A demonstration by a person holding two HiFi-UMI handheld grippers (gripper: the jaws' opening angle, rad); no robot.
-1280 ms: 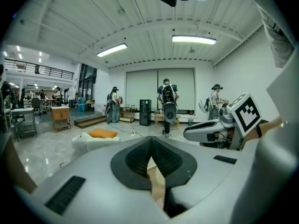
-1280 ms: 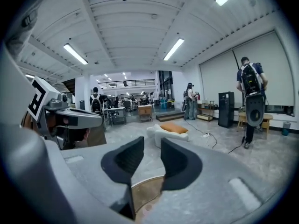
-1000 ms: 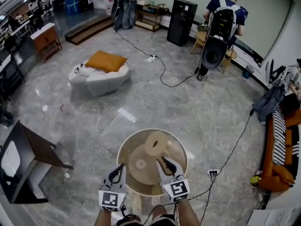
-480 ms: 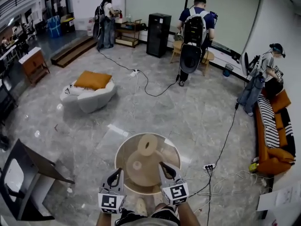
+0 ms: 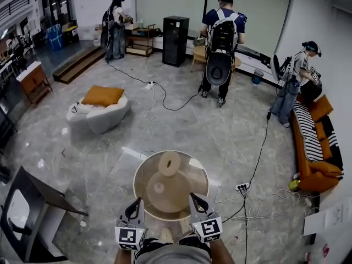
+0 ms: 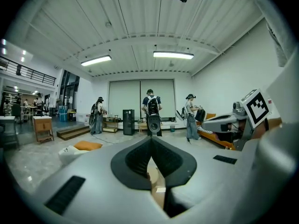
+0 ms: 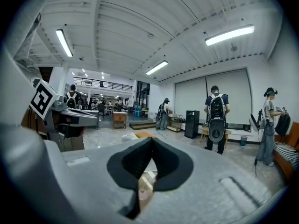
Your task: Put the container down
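Round, glossy bench (image 5: 191, 171), 2 tan discs (image 5: 169, 163) on it; your left hand-held gripper (image 5: 135, 204) and right hand-held gripper (image 5: 196, 200) sit pinched together, empty.

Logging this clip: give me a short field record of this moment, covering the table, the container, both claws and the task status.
table: round, apparently glass-topped, directly in front of the person
container: tan, round, resting on the table's far side, touched by neither claw
left claw: shut, empty, at the table's near rim
right claw: shut, empty, at the table's near rim
status: container appears to be set down already
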